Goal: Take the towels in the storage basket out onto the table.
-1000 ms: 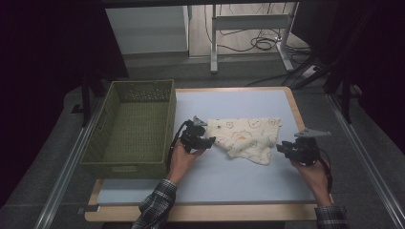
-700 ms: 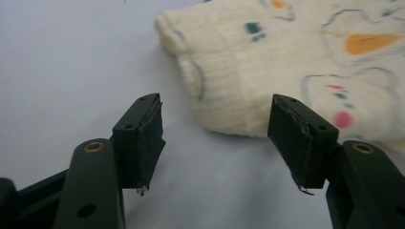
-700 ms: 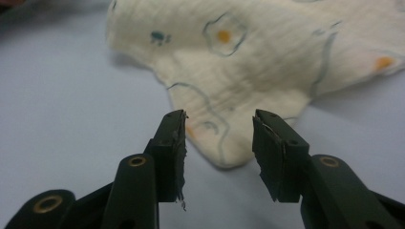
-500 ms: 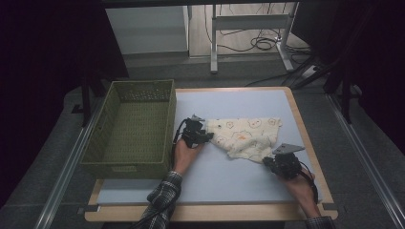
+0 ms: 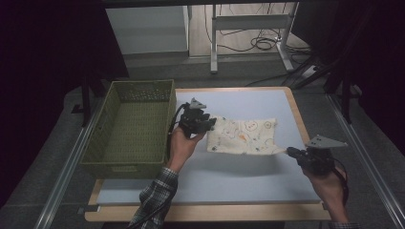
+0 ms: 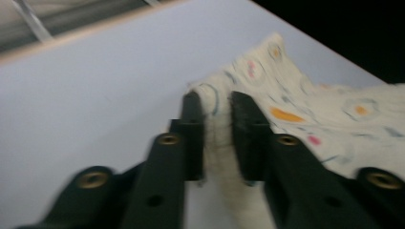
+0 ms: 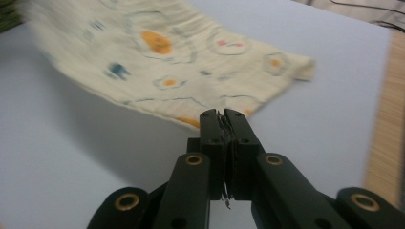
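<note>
A cream cloth [image 5: 243, 136] printed with orange, blue and pink shapes hangs stretched between my two grippers, just above the pale blue table top [image 5: 239, 179]. My left gripper [image 5: 210, 125] holds its left corner. In the left gripper view a bunched fold of the cloth [image 6: 310, 109] fills the gap of my left gripper [image 6: 217, 102], whose jaws have just been opening a little and still pinch it. My right gripper [image 5: 289, 151] is shut on the near right corner. In the right gripper view frayed threads show between the jaws of my right gripper [image 7: 220, 114], and the cloth [image 7: 157, 57] spreads away beyond them.
A green woven basket [image 5: 122, 169] stands along the table's left side, right beside my left hand. The wooden table edge [image 5: 298, 119] runs along the right. Metal rails flank the table, and a desk frame with cables stands behind it.
Both grippers have risen. The right gripper moved in to the cloth's near right corner and closed on it. The crumpled cloth is now pulled out flat and lifted between them.
</note>
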The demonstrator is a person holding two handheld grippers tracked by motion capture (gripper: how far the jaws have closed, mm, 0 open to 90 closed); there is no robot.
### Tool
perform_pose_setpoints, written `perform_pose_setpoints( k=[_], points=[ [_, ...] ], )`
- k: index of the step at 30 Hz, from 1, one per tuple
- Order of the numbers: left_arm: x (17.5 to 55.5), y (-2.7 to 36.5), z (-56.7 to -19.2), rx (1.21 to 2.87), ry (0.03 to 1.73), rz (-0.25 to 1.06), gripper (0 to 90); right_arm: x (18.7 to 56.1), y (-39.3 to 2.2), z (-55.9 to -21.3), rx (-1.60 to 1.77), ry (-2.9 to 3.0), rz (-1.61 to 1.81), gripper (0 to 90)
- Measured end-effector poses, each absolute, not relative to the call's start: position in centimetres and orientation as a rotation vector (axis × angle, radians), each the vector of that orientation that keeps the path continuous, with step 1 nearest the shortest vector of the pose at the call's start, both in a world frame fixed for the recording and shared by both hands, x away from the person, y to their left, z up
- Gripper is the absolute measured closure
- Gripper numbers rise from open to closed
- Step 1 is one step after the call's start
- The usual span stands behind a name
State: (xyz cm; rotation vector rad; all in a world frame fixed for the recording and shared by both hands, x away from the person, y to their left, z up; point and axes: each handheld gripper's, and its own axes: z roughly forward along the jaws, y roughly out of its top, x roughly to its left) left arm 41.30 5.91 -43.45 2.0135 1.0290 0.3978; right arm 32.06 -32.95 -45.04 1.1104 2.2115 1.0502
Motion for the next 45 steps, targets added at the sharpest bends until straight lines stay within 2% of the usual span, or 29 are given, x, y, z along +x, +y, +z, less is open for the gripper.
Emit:
perform_pose_setpoints(
  k=[2, 4, 8, 15, 20, 21, 22, 23, 24, 25, 28, 30, 33, 39, 40, 42, 44, 45],
  points=[
    [42.5, 5.2, -44.9, 2.107, 1.089, 0.393, 53.7, 32.6, -33.2, -45.6, 1.137, 2.222, 1.048, 86.2],
    [41.8, 5.1, -46.9, 2.098, 1.098, 0.334, 50.3, 33.1, -33.7, -47.7, 1.194, 2.247, 1.06, 86.2],
    [39.4, 5.6, -48.6, 2.091, 1.088, 0.323, 46.6, 32.3, -34.0, -49.3, 1.2, 2.282, 1.042, 85.8],
    [33.5, 4.9, -51.1, 2.149, 0.859, 0.159, 44.1, 31.0, -34.0, -50.5, 1.178, 2.307, 1.032, 84.4],
    [32.3, 3.7, -52.9, 2.236, 0.794, 0.156, 42.3, 30.9, -34.0, -51.1, 1.184, 2.309, 1.023, 84.2],
    [32.0, 3.3, -53.2, 2.264, 0.783, 0.253, 48.5, 30.8, -34.0, -51.3, 1.193, 2.307, 1.027, 84.4],
    [32.0, 3.3, -53.2, 2.264, 0.783, 0.253, 57.6, 30.8, -34.0, -51.3, 1.193, 2.307, 1.027, 84.4],
    [31.9, 3.2, -53.2, 2.265, 0.784, 0.259, 57.6, 30.7, -34.0, -51.3, 1.189, 2.31, 1.029, 84.8],
    [32.0, 3.2, -53.1, 2.264, 0.787, 0.242, 67.4, 30.6, -34.0, -51.3, 1.188, 2.309, 1.034, 85.0],
    [32.0, 3.3, -52.8, 2.285, 0.802, 0.24, 85.4, 30.3, -34.0, -51.2, 1.191, 2.31, 1.045, 85.8],
    [31.7, 4.0, -52.0, 2.248, 0.789, 0.22, 86.3, 29.9, -34.0, -50.8, 1.177, 2.306, 1.054, 86.2],
    [30.4, 5.1, -50.3, 2.206, 0.763, 0.193, 86.1, 28.6, -33.9, -49.9, 1.146, 2.302, 1.084, 86.3],
    [29.3, 5.6, -49.7, 2.212, 0.737, 0.176, 85.6, 27.6, -33.8, -49.4, 1.123, 2.314, 1.092, 86.3],
    [25.8, 6.8, -50.9, 2.198, 0.718, 0.006, 82.8, 23.4, -34.2, -50.0, 1.133, 2.354, 1.106, 86.2],
    [25.5, 6.8, -51.3, 2.199, 0.715, -0.019, 80.6, 22.9, -34.4, -50.2, 1.144, 2.36, 1.096, 86.2],
    [25.1, 6.9, -51.5, 2.201, 0.721, -0.001, 67.1, 22.1, -34.8, -50.6, 1.164, 2.373, 1.091, 84.8],
    [25.1, 7.0, -51.4, 2.193, 0.723, 0.013, 59.1, 21.8, -35.0, -50.6, 1.173, 2.382, 1.102, 82.3],
    [25.5, 7.4, -50.7, 2.167, 0.739, 0.053, 54.0, 21.5, -35.5, -50.4, 1.183, 2.37, 1.112, 77.1]
  ],
)
